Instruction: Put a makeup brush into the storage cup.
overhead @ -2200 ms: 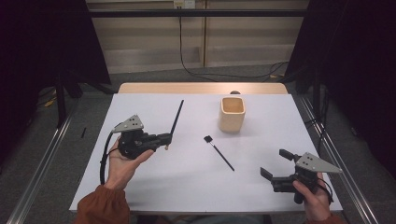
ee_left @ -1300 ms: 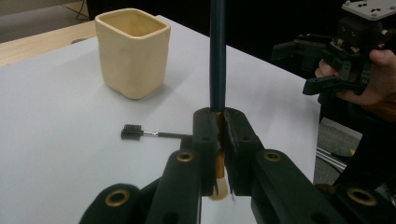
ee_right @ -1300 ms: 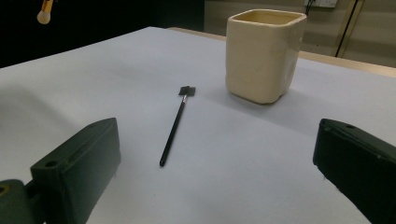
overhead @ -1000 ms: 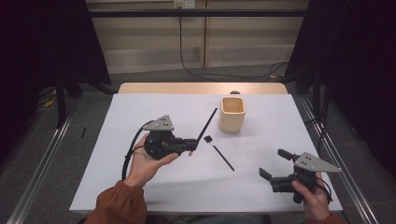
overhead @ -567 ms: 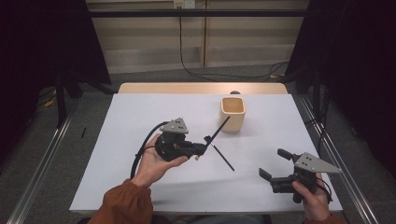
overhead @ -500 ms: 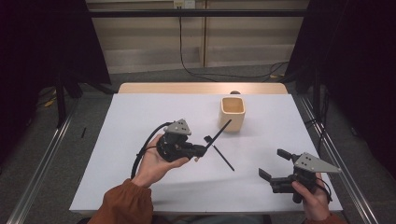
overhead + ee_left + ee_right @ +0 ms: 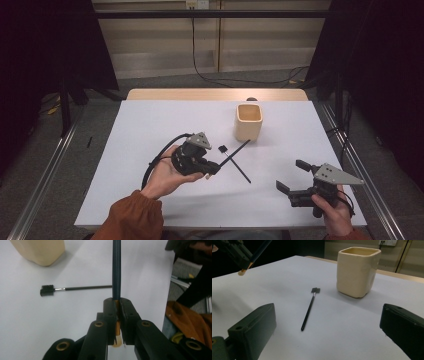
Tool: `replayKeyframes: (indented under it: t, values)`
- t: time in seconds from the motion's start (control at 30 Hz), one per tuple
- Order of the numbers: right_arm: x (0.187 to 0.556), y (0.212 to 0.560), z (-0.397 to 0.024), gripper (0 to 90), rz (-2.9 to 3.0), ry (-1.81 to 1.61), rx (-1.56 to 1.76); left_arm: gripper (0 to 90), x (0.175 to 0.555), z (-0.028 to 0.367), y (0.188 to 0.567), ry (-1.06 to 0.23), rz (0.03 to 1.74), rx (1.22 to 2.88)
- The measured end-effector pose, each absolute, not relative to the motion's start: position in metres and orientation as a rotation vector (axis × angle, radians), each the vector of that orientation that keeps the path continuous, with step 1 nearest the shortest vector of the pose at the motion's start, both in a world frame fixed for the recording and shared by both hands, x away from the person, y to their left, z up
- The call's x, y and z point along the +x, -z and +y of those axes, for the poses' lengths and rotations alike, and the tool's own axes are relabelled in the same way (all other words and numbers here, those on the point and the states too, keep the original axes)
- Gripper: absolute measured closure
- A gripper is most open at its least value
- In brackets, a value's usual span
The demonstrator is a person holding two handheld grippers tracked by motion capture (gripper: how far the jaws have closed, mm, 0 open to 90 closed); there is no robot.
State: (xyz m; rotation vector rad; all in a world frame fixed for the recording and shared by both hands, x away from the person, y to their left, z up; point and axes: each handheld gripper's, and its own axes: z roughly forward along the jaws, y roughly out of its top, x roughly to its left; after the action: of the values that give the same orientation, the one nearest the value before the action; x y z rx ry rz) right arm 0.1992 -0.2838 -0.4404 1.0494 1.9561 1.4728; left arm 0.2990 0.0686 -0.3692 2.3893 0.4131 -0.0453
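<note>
Two risks, judging from how things sit. Near side: right gripper (image 7: 292, 181) idles w/ jaws wide open, nothing between them, at the table's (image 7: 150, 125) near right edge. Left gripper (image 7: 118, 305) is clamped on a long dark makeup brush (image 7: 116, 267) right by its gold ferrule, so the handle sticks far out; it could pivot in the pads, clip the eyebrow brush (image 7: 236, 161) lying under it, or knock the cream square cup (image 7: 248, 121) beyond. Brush: slim, dark shaft, pale tip, held above the sheet.
</note>
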Motion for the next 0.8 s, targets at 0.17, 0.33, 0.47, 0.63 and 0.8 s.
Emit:
replayKeyframes:
  t: [0.17,0.33,0.47,0.63,0.8]
  values:
    - [0.199,0.440,-0.282,0.0,1.961,-1.478,1.039,84.2,0.297,0.063,0.371,0.031,0.404,2.468]
    - [0.199,0.440,-0.280,0.0,1.972,-1.495,1.026,84.3,0.300,0.063,0.368,-0.008,0.406,2.562]
    - [0.199,0.440,-0.280,0.0,1.986,-1.503,1.026,84.2,0.303,0.063,0.368,0.021,0.409,2.604]
    - [0.199,0.440,-0.279,0.0,1.986,-1.528,1.030,84.2,0.306,0.064,0.372,0.024,0.417,2.642]
    - [0.198,0.439,-0.276,0.0,1.999,-1.551,1.010,84.2,0.310,0.065,0.378,0.039,0.396,2.647]
